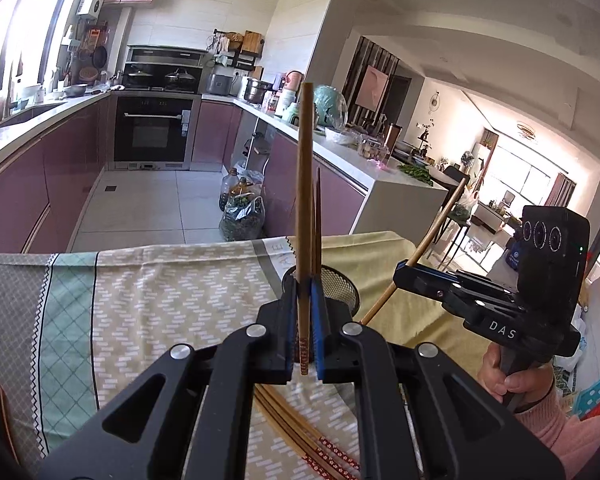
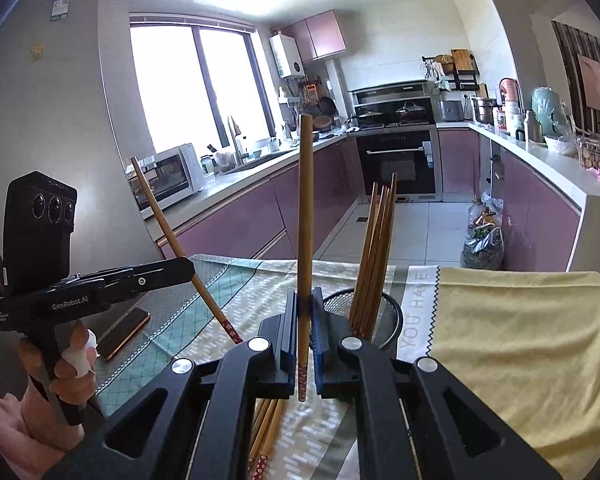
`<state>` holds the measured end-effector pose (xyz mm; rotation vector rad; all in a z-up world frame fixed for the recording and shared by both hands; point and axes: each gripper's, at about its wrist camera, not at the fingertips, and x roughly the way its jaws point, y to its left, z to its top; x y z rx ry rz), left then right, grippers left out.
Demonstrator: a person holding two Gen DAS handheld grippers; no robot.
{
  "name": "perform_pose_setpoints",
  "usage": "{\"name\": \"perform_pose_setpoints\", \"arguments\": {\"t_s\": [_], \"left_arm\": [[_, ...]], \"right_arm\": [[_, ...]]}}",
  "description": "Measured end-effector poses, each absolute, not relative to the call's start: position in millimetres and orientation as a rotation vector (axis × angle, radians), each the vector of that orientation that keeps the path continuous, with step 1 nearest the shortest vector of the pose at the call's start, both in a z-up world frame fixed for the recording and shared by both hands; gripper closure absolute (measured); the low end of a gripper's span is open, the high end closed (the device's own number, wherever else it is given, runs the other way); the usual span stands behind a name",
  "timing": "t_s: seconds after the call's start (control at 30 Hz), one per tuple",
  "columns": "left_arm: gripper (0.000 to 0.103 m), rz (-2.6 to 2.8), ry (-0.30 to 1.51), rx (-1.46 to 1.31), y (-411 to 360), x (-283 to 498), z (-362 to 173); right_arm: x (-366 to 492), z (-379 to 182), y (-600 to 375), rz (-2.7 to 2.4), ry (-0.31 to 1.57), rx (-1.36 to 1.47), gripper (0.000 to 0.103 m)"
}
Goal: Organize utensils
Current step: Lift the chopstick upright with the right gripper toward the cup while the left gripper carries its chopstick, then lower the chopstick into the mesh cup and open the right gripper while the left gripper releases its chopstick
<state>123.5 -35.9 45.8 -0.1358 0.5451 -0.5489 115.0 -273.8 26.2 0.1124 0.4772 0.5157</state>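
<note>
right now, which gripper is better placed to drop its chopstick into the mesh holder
Probably right. The right gripper, shut on an upright chopstick, sits just beside the mesh holder. The left gripper holds its tilted chopstick farther left, over the teal cloth.
</note>
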Motion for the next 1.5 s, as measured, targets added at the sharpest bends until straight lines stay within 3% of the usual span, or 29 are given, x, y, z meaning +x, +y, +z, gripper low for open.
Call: {"name": "perform_pose_setpoints", "arguments": {"t_s": [0.47, 0.73, 1.03, 1.5], "left_arm": [[0.096, -0.556, 0.454, -0.079, -71, 147, 87], [0.096, -0.539, 0.533, 0.004, -91, 170, 67], [0.095, -0.582, 0.694, 0.112, -109, 193, 30], [0.094, -0.540, 0.766, 0.159, -125, 220, 6]], "right_arm": [[138, 66, -287, 0.475, 0.373, 0.099, 0.097], [159, 53, -287, 0.449, 0.419, 0.102, 0.097], [181, 23, -274, 0.453, 0.600, 0.056, 0.097], [202, -5, -274, 0.407, 0.687, 0.087, 0.095]]}}
